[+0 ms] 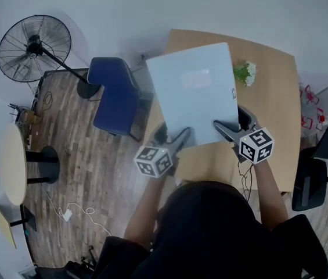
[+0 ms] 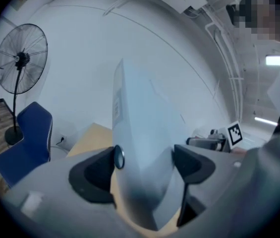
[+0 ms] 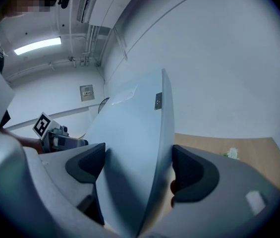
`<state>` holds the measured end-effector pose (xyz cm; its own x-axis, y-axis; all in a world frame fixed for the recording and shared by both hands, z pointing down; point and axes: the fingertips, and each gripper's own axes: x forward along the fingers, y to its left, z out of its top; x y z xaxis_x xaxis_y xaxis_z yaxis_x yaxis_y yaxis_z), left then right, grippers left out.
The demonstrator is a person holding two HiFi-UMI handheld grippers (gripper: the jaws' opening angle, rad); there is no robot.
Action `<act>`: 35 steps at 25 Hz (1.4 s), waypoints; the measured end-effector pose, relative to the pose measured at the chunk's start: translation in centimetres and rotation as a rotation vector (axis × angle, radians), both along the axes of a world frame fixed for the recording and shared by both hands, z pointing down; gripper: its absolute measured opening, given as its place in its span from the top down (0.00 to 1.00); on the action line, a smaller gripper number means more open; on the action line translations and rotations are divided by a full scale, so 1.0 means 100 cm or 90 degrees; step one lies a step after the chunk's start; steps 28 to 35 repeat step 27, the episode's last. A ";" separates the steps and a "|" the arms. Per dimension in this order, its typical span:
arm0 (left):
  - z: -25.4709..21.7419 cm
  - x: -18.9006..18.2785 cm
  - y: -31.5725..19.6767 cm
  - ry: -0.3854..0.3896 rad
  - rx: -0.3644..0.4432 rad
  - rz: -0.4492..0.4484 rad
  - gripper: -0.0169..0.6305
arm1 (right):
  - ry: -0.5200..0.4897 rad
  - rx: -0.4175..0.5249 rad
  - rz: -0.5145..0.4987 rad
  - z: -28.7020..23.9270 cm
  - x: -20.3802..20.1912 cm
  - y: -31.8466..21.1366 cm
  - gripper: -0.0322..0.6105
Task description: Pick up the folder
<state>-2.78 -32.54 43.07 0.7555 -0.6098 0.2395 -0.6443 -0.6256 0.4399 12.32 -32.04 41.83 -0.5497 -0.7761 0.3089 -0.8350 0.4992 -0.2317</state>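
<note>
A pale blue-white folder [image 1: 194,92] is held up off the wooden table [image 1: 277,86], tilted towards the head camera. My left gripper [image 1: 178,139] is shut on its lower left edge, and my right gripper [image 1: 224,127] is shut on its lower right edge. In the left gripper view the folder [image 2: 142,133] stands edge-on between the dark pads [image 2: 96,172], with a small label near its top. From the right gripper view, the folder [image 3: 135,148] fills the gap between the pads [image 3: 192,175], and the other gripper's marker cube [image 3: 43,125] shows at left.
A blue chair [image 1: 114,95] stands at the table's left side. A black floor fan [image 1: 35,48] is at far left, with a round pale table [image 1: 11,164] beyond it. A small white-flowered plant [image 1: 245,72] sits on the table. A black office chair [image 1: 314,176] is at right.
</note>
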 end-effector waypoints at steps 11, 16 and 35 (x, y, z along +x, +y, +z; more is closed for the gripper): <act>-0.024 0.045 0.005 0.010 0.042 0.070 0.39 | 0.026 0.053 0.074 -0.027 0.040 0.027 0.30; -0.025 0.057 0.010 -0.002 0.058 0.088 0.39 | 0.007 0.047 0.101 -0.021 0.052 0.038 0.30; -0.032 0.043 0.003 -0.009 0.076 0.068 0.39 | 0.004 0.060 0.086 -0.025 0.039 0.029 0.30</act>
